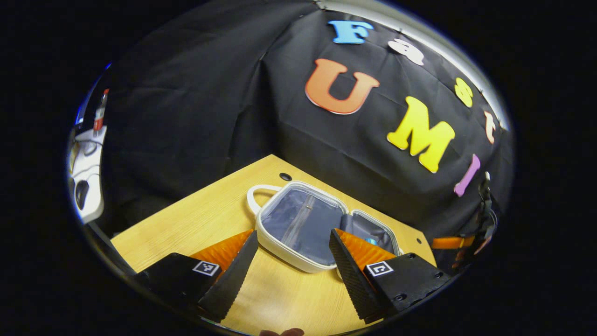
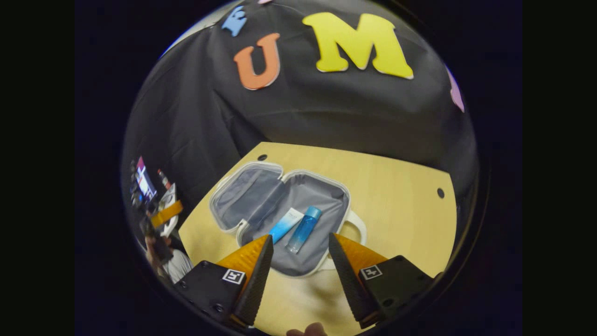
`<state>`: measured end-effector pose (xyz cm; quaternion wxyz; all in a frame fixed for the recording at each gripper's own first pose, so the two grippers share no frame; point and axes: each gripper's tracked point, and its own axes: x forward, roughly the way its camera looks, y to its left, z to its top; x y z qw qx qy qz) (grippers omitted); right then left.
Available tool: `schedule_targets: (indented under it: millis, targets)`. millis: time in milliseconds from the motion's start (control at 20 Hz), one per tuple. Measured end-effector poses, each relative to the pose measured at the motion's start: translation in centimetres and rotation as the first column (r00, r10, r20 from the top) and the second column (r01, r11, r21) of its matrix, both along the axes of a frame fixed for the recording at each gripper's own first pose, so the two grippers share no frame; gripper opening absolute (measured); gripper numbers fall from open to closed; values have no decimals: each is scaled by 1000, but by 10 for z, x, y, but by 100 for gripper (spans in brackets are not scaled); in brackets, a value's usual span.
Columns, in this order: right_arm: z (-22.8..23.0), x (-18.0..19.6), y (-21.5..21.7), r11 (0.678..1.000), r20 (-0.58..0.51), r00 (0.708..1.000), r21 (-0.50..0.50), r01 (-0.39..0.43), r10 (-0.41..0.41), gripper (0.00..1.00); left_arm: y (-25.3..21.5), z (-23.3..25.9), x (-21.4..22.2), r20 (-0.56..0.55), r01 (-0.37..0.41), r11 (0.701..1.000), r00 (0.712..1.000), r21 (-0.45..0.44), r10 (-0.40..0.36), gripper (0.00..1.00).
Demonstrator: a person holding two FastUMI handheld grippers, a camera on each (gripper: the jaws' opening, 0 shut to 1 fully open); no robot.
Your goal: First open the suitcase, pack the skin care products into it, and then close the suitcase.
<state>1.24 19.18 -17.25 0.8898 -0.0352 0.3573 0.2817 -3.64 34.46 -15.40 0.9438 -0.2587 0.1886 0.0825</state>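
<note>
Both grippers, left [image 1: 293,254] and right [image 2: 298,261], gape empty; closing the white hard-shell suitcase [image 2: 326,186] could pinch the blue bottle [image 2: 303,228] near its front rim.

A light wooden table [image 2: 401,182] carries the load. It has small round dark holes [image 2: 440,192] near its far edge, one at about 2 o'clock and another at 11 o'clock in the right gripper view. Directly on it lies an open suitcase [image 2: 326,189], both halves spread flat, toward the table's 9 o'clock side, with a white handle [image 2: 359,228] at 4 o'clock of the case. The wood at 3 o'clock is bare.
</note>
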Motion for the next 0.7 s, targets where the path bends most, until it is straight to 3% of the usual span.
schedule_targets:
  millis: [200,400,550,700]
  targets:
    - [-4,-36,-23,997,8,999,-62,-34,35,71,48,-34,51,44,-32,981,998,-193,41,98]
    - [-9,-40,-44,996,-29,999,-82,36,-39,71,74,-67,89,61,-44,940,996,-338,69,96]
    - [-9,-34,-59,991,-32,994,-91,100,-103,71,86,-80,112,54,-46,920,996,-389,72,96]
    - [-2,-34,-62,988,-26,991,-83,127,-130,71,81,-93,124,16,-11,919,1000,-393,19,95]
